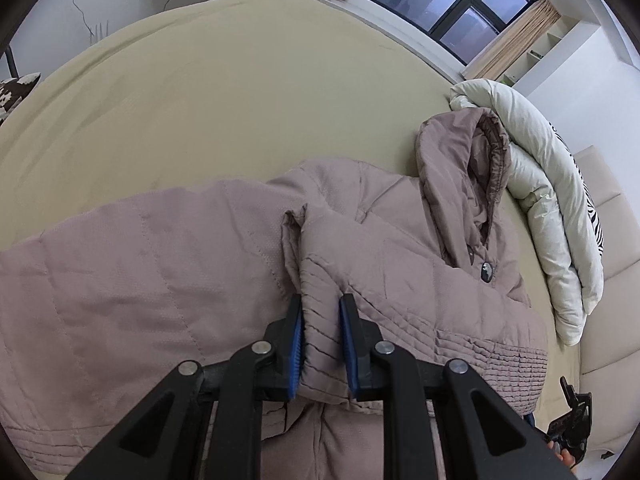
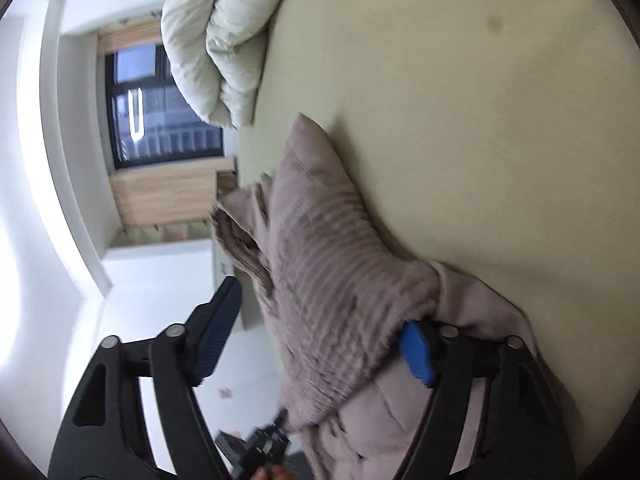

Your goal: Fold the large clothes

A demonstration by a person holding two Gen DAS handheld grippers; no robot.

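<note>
Left wrist view showed the mauve padded coat (image 1: pixel 168 280) lying on the tan bed sheet (image 1: pixel 200 92), hood (image 1: pixel 460 176) toward the rolled white duvet (image 1: pixel 552 208). One ribbed-cuff sleeve (image 1: pixel 420 300) was drawn across the body, so the fold looked barely begun; the other side and the lengthwise folds remained. The left gripper (image 1: pixel 322 344), angled steeply down, clamped narrowly on that sleeve. The right gripper (image 2: pixel 316 344), rolled sideways, stood fairly wide around cuff fabric, one pad clear of it.

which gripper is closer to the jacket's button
Left. The left gripper is clamped on a jacket fold just below the button; the right gripper straddles the ribbed hem, no button in its view.
</note>
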